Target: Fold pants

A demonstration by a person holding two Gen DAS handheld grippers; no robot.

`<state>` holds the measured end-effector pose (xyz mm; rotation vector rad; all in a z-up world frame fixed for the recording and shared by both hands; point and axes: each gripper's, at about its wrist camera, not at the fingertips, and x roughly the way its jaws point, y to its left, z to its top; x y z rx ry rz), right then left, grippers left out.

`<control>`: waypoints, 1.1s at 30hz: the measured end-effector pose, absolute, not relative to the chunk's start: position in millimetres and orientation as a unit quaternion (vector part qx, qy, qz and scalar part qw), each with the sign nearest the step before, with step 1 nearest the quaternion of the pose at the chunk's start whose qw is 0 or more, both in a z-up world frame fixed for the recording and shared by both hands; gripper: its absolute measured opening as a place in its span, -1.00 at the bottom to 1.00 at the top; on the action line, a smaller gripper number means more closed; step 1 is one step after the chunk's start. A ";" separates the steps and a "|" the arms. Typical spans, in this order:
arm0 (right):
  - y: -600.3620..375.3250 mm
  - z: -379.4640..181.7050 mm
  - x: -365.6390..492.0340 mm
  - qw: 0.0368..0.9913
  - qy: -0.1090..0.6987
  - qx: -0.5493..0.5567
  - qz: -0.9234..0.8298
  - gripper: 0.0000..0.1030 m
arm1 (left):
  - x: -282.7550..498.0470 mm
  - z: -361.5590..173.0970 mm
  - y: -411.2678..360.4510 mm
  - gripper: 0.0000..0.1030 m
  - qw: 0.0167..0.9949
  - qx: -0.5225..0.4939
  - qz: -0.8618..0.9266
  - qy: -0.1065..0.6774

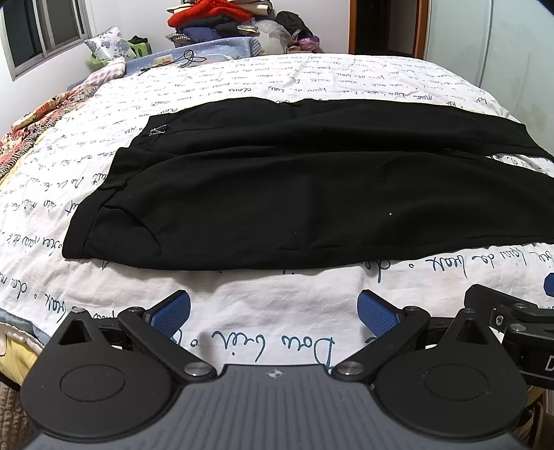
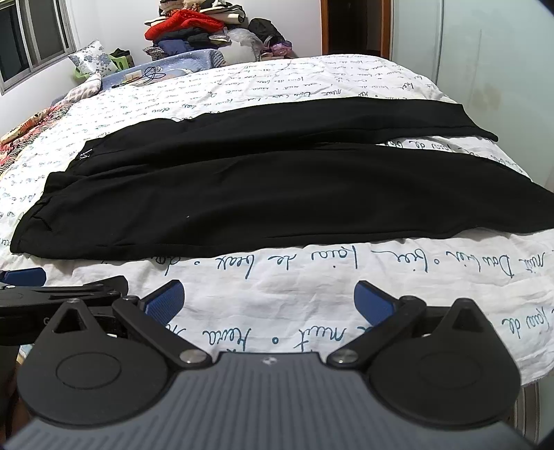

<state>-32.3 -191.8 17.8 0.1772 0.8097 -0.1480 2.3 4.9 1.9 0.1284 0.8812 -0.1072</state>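
The black pants [image 1: 277, 194] lie flat across my bed's lettered sheet [image 1: 277, 332]. My left claw [image 1: 273, 311] and right claw [image 2: 268, 299] hover near their front edge, both spread wide and holding nothing.

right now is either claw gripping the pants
No, the left claw and right claw both hang open over the bedsheet, short of the black pants.

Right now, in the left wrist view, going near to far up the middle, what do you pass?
left gripper → white printed bedspread → black pants → pile of clothes
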 end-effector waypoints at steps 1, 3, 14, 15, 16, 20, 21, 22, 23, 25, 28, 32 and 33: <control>-191.6 17.8 -32.3 0.913 0.393 0.086 -0.071 1.00 | 2.6 1.7 5.2 1.00 0.901 0.062 -0.052 0.426; -191.1 17.8 -32.5 0.913 0.392 0.087 -0.069 1.00 | 2.7 1.5 5.3 1.00 0.901 0.061 -0.052 0.427; -189.2 17.8 -28.1 0.914 0.391 0.091 -0.059 1.00 | 5.5 0.0 10.5 1.00 0.901 0.055 -0.051 0.428; -189.4 18.1 -27.4 0.914 0.391 0.092 -0.058 1.00 | 5.8 0.0 10.7 1.00 0.901 0.054 -0.050 0.428; -189.3 18.1 -26.4 0.914 0.391 0.092 -0.057 1.00 | 6.7 -0.1 11.8 1.00 0.901 0.052 -0.049 0.429; -188.4 19.4 -22.6 0.916 0.388 0.089 -0.055 1.00 | 10.1 -0.5 14.3 1.00 0.900 0.050 -0.046 0.430; -188.0 19.8 -21.5 0.916 0.388 0.088 -0.054 1.00 | 11.0 -1.0 14.7 1.00 0.899 0.051 -0.045 0.432; -187.4 20.3 -20.2 0.916 0.387 0.087 -0.054 1.00 | 12.3 -1.7 15.1 1.00 0.899 0.052 -0.044 0.433; -186.8 20.6 -18.8 0.916 0.387 0.086 -0.055 1.00 | 13.1 -2.4 15.6 1.00 0.898 0.052 -0.043 0.434; -185.4 20.8 -15.6 0.917 0.387 0.082 -0.054 1.00 | 16.4 -3.6 16.7 1.00 0.897 0.051 -0.041 0.437; -183.2 21.3 -11.0 0.919 0.385 0.076 -0.048 1.00 | 21.0 -3.8 17.5 1.00 0.897 0.056 -0.041 0.437; -183.2 29.4 -8.2 0.936 0.345 0.063 -0.024 1.00 | 29.3 3.5 22.4 1.00 0.905 0.071 -0.047 0.417; -182.7 32.4 -6.9 0.943 0.329 0.052 -0.016 1.00 | 32.8 6.7 25.5 1.00 0.908 0.076 -0.045 0.409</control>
